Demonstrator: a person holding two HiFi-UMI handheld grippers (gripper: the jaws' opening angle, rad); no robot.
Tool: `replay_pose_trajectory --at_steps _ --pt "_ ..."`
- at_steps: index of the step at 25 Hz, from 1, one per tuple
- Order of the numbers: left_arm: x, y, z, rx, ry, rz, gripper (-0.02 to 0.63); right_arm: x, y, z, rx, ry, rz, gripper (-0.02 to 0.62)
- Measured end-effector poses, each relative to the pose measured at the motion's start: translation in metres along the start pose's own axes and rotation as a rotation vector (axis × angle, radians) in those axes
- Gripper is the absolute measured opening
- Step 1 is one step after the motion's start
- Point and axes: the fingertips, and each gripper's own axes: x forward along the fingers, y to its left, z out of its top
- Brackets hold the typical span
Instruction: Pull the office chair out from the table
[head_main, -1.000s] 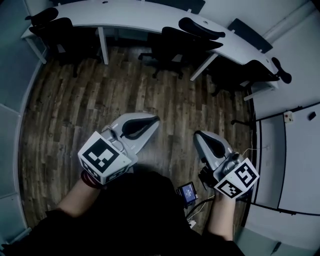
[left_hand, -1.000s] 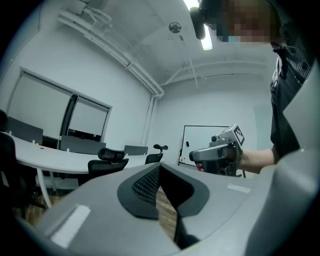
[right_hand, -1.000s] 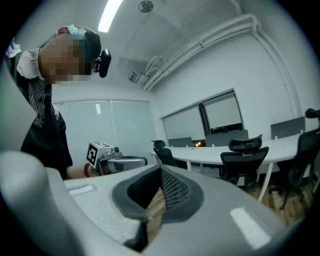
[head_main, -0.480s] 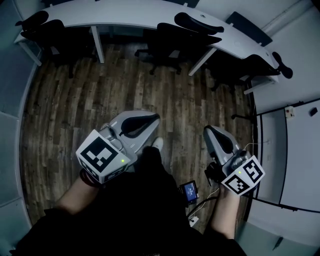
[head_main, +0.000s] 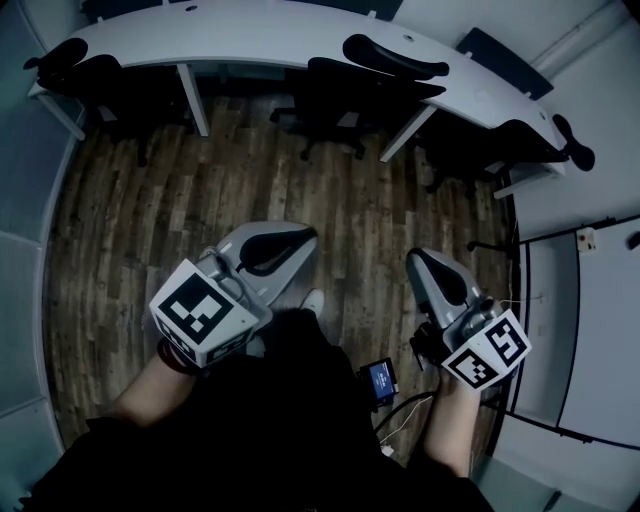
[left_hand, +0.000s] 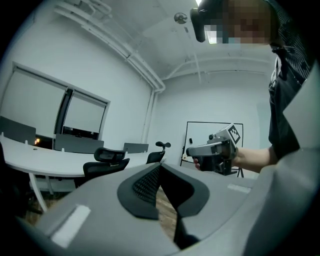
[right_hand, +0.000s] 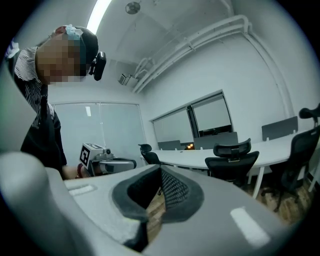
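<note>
Head view: left gripper (head_main: 305, 240) and right gripper (head_main: 413, 262) held out over a dark wood floor (head_main: 250, 190), side by side but apart, both aimed toward the far side of the room. Jaws of each pressed together, nothing between them (plain in each gripper's own view: dark pads meeting in a closed seam, only floor boards beyond).

Along the far wall, a long white curved table (head_main: 270, 30). Pushed in against it near the middle, the office chair (head_main: 355, 85), black, with a headrest, roughly straight ahead of the grippers and well apart from both. At the same table, a left chair (head_main: 90, 70) at the far left end and a right chair (head_main: 510, 140) at the far right end.

Only in the head view: the run of the planks, a pale shoe tip (head_main: 314, 300) on the floor between the grippers, and a small lit screen (head_main: 378, 378) near the right wrist with a cable beside it.

Only in the gripper views: white walls, ceiling pipes, covered windows behind the table, and an orange glow (right_hand: 190, 146) on the tabletop. In the left gripper view, the right gripper out to the right, gripped in a hand, in front of a black-framed panel (left_hand: 200, 132) on the wall. In the right gripper view, the left gripper out to the left, marker cube uppermost.
</note>
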Motion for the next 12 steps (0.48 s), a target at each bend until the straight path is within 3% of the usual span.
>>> replay_pose_trajectory --at_steps 12 --pt "0.124 0.046 0.031 -0.001 0.005 0.029 0.0 0.026 -0.127 0.041 0.003 -0.004 0.053 0.0"
